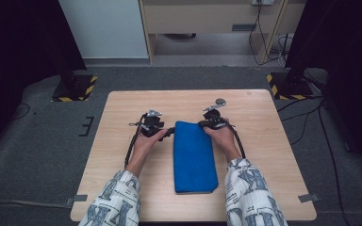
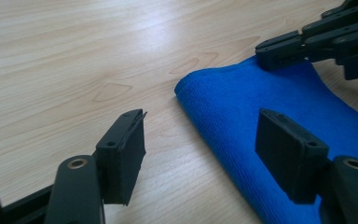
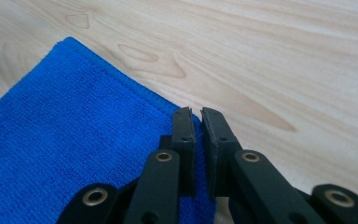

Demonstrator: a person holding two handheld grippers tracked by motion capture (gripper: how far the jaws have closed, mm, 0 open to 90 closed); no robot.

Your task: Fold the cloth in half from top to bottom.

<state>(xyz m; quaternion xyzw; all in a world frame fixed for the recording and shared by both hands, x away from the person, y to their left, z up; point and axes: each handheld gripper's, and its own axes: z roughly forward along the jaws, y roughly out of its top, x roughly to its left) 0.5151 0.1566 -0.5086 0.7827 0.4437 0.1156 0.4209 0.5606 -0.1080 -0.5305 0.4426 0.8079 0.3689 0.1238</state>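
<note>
Lengthwise, the folded blue towel (image 1: 194, 157) lies on the wooden table (image 1: 264, 141), its long axis running from the person's edge toward the far edge, one short end near the person and the other between the two grippers. The left gripper (image 1: 166, 132) sits just beside the towel's far left corner, the right gripper (image 1: 206, 124) at its far right corner.

From the left gripper view, the left gripper's (image 2: 200, 149) jaws stand spread, one over bare wood and the other over the towel's (image 2: 261, 107) cloth, its rounded corner between them but not pressed; the right gripper (image 2: 279, 51) shows at the top right on the cloth's edge. The high view cannot give this jaw spacing.

Looking along the right gripper (image 3: 196, 116), its jaws are pressed nearly together at the towel's (image 3: 74, 140) hemmed edge; whether cloth is caught in the thin gap I cannot tell. The towel's ribbed weave shows close up.
</note>
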